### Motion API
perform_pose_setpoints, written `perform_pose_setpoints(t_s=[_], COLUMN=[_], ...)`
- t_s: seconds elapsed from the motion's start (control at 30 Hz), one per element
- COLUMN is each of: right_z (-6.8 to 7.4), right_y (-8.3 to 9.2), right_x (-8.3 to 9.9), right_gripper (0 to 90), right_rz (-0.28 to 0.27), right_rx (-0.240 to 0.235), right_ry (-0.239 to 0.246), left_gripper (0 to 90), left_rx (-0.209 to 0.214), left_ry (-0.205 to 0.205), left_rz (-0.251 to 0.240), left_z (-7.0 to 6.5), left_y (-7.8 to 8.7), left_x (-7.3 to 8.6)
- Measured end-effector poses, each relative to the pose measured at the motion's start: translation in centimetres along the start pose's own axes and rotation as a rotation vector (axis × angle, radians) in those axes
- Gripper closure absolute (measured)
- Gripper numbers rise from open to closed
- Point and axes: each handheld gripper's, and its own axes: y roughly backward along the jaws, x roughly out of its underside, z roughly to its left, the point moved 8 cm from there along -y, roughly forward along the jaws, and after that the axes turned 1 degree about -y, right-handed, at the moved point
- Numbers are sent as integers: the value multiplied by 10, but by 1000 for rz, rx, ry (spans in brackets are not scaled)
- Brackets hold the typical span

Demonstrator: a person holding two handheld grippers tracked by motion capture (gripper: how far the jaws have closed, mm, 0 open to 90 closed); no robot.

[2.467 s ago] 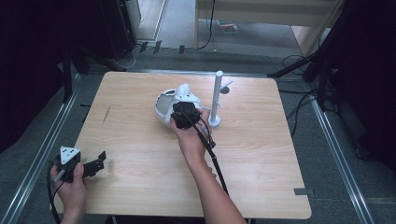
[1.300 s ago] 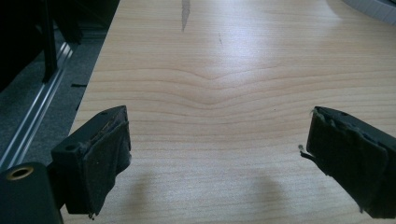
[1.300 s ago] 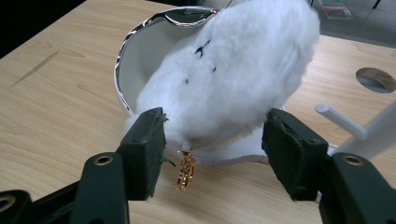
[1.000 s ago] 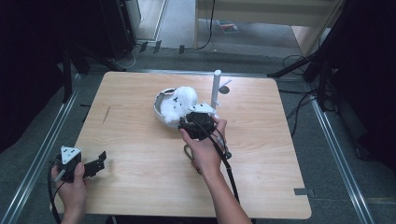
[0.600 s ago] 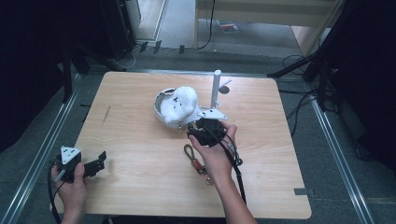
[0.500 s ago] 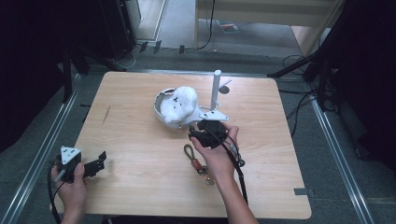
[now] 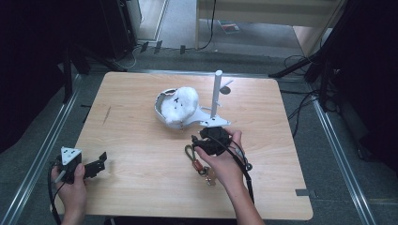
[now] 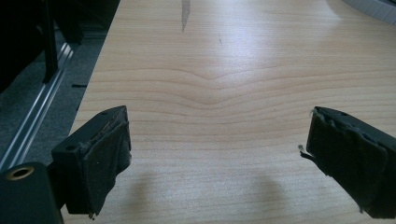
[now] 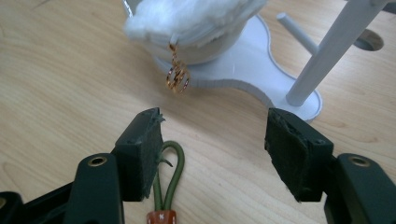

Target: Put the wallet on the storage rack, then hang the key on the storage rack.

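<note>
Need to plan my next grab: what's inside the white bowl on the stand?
White fluffy stuffing fills the bowl and bulges over its rim. A small gold charm hangs at its edge. Anything beneath the stuffing is covered.

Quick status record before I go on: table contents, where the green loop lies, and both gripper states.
surface: light wooden table
stand: white base with upright white post
bowl: white dish heaped with white cotton-like fluff, on the stand's base
charm: small gold trinket hanging at the dish's rim
cord: olive-green loop with a reddish-brown bead, lying on the table by the right gripper's jaw
left gripper: open, nothing between the jaws, near the table's left front corner
right gripper: open, pointing towards the stand
</note>
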Motion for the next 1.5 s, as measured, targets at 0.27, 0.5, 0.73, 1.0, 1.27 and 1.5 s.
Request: perform_pose_setpoints(t_s=[0.27, 0.5, 0.73, 1.0, 1.27, 1.5], right_z=[2, 3, 8, 11, 15, 18], right_y=[-2, -5, -9, -15, -22, -27], right_x=[12, 22, 32, 42, 56, 67], right_gripper=[362, 362, 369, 380, 393, 403], right_rz=[64, 113, 175, 224, 266, 292], right_rx=[-14, -33, -58, -71, -83, -98], right_ry=[47, 70, 107, 118, 118, 116], left_gripper=[69, 69, 69, 69, 69, 69], left_rx=[1, 3, 1, 0, 2, 3], left_ry=[7, 11, 6, 7, 8, 12], left_rz=[-1, -2, 0, 6, 3, -3], left_z=[0, 0, 0, 0, 0, 0], left_y=[0, 0, 0, 0, -1, -1], left_x=[0, 0, 0, 0, 0, -1])
